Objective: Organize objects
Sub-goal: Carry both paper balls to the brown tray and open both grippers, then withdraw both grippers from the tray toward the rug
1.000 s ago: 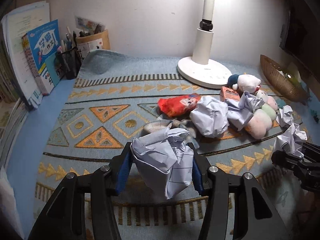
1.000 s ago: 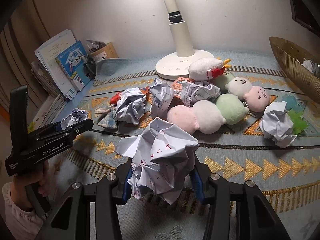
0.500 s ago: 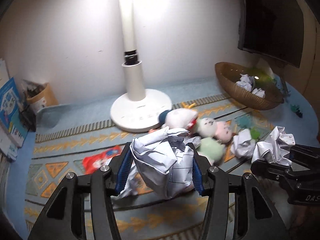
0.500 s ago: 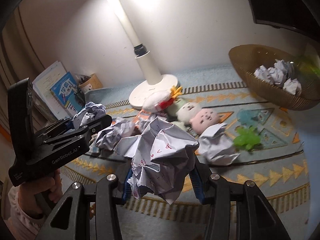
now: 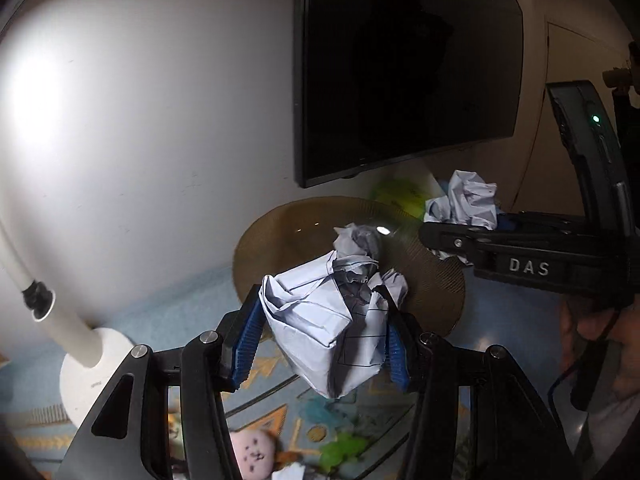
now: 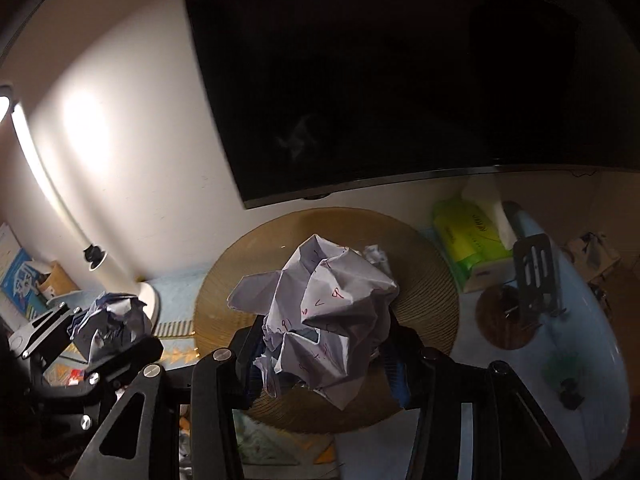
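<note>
Right wrist view: right gripper (image 6: 324, 364) jaws clenched on crumpled paper (image 6: 324, 320), directly over wicker basket (image 6: 424, 296). Left gripper (image 5: 320, 344), clamping paper ball (image 5: 324, 328), short of basket rim.

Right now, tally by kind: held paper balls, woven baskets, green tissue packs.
Held paper balls: 2 (left paper ball, right paper ball)
Woven basket: 1
Green tissue pack: 1
Total: 4
</note>
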